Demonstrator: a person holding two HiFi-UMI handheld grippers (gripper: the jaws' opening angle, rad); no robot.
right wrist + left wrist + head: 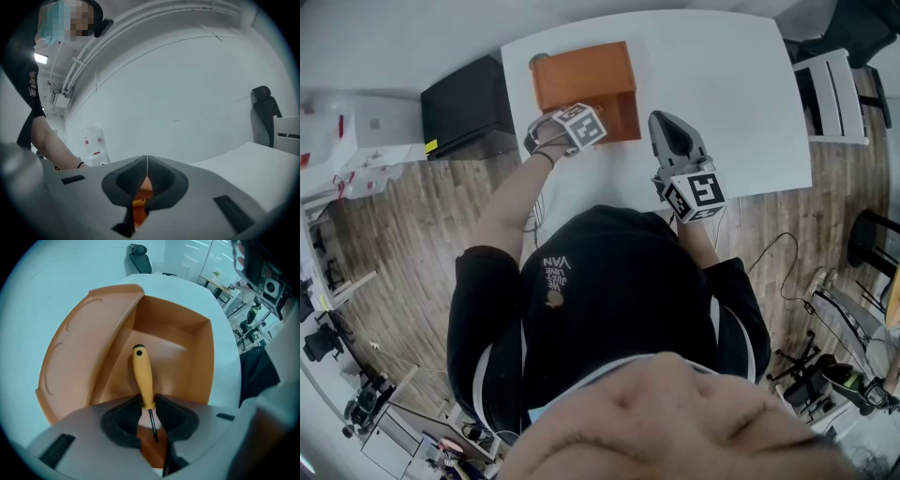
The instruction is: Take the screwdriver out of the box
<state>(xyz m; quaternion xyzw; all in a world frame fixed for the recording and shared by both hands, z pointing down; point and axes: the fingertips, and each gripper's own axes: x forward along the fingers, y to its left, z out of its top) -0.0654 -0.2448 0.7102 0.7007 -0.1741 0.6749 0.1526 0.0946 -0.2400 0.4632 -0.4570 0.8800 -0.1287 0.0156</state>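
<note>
An orange box stands open on the white table, its lid swung up to the left. Inside lies a screwdriver with a yellow handle and a dark shaft. My left gripper points straight down into the box, and its dark pads press on the lower end of the handle from both sides. In the head view the left gripper sits over the box's near edge. My right gripper rests level on the table to the right of the box, and its jaws meet with nothing between them.
A black cabinet stands left of the table and a white chair to its right. An office chair stands beyond the table's edge. The person's arm reaches across at the left of the right gripper view.
</note>
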